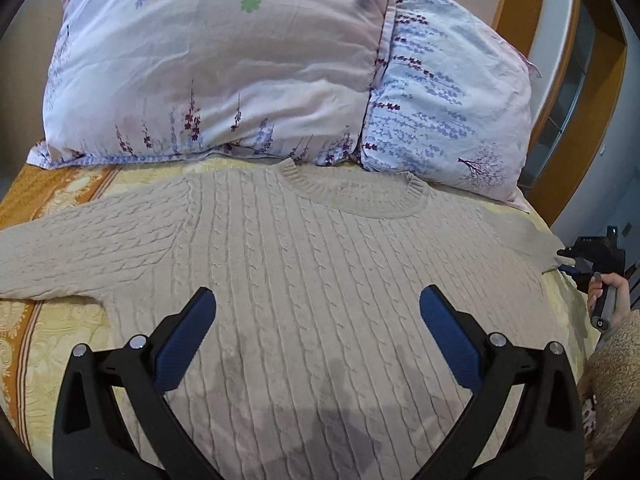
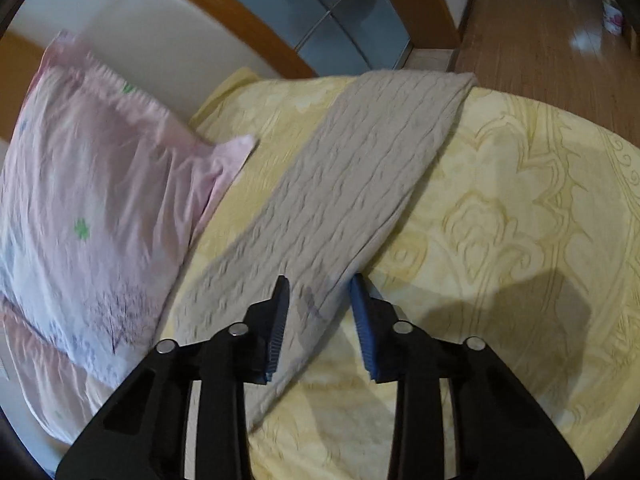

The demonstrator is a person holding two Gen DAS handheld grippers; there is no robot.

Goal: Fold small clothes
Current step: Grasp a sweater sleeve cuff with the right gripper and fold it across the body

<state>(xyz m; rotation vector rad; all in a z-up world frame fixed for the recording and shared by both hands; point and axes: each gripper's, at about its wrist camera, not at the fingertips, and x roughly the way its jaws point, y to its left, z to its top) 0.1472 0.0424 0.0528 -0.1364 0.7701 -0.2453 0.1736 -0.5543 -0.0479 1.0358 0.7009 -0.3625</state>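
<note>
Flat on the yellow bedspread (image 2: 500,184) lies the beige cable-knit sweater (image 1: 320,264), collar at 12 o'clock under two floral pillows (image 1: 224,68). Left gripper (image 1: 318,304) spread wide above its chest, empty. Right gripper (image 2: 320,292) half-narrowed around the sleeve (image 2: 360,168), pads apparently not pinching it.

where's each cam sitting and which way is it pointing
Left wrist: on the left gripper, above the sweater body, tilted down toward the pillows; its open fingers show, plus the person's hand with the right gripper at the right edge.
Right wrist: on the right gripper, tilted down along the sweater's sleeve toward the headboard and floor; its fingers straddle the sleeve's edge, with a gap showing at the pads.
Shared: sweater, pillows, yellow bedspread.
</note>
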